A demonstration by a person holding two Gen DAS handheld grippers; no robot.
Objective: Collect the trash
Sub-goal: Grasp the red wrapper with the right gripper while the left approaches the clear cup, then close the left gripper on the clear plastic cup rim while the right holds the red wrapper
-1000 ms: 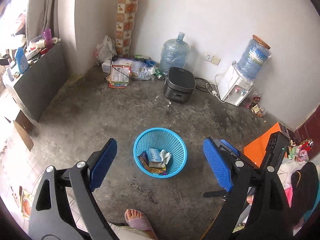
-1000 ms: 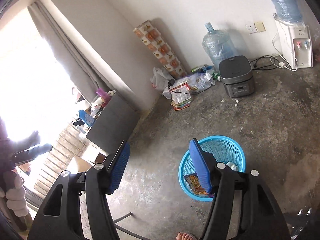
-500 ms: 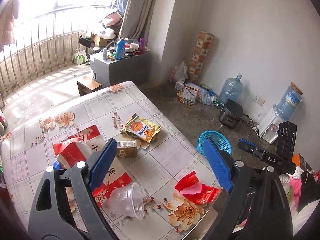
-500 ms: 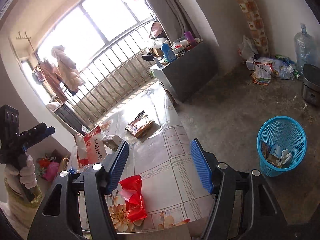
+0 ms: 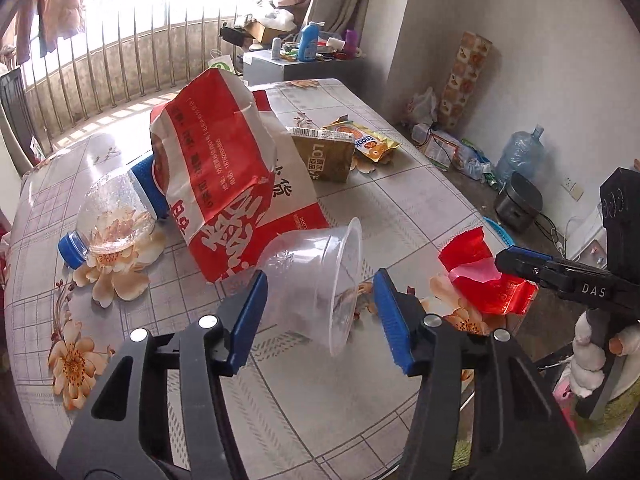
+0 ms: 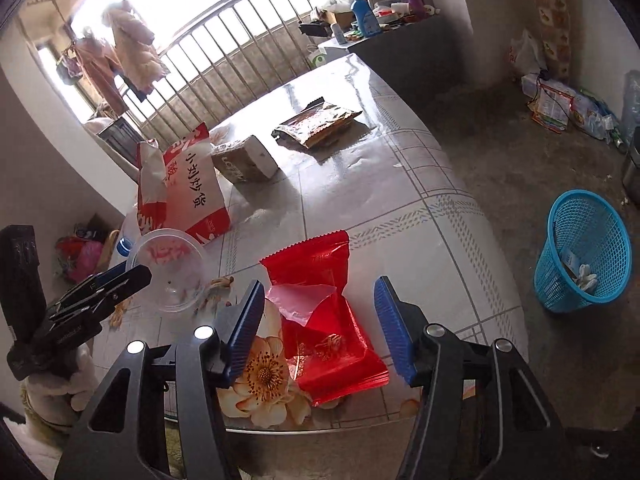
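A clear plastic cup (image 5: 316, 256) lies on its side on the floral table (image 5: 400, 208). My left gripper (image 5: 320, 280) straddles the cup. Its jaws are closing, and a gap still shows beside the cup's rim. A red wrapper (image 6: 320, 332) lies flat near the table's front edge. My right gripper (image 6: 320, 282) is lowered over the wrapper, which sits between the blue pads untouched as the jaws close. In the left wrist view the right gripper (image 5: 508, 258) pokes in over the red wrapper (image 5: 480, 276). The blue basket (image 6: 584, 252) stands on the floor to the right of the table.
On the table also lie a red-and-white paper bag (image 5: 224, 184), a clear bottle with a blue cap (image 5: 112, 216), a brown carton (image 5: 324, 152) and a snack packet (image 5: 368, 140). A gloved hand (image 6: 56, 392) holds the left gripper. A rice cooker (image 5: 516, 204) sits on the concrete floor.
Both views have swung from the basket on the floor to the table. The left gripper has come down around the cup with narrower jaws, the right one over the red wrapper.
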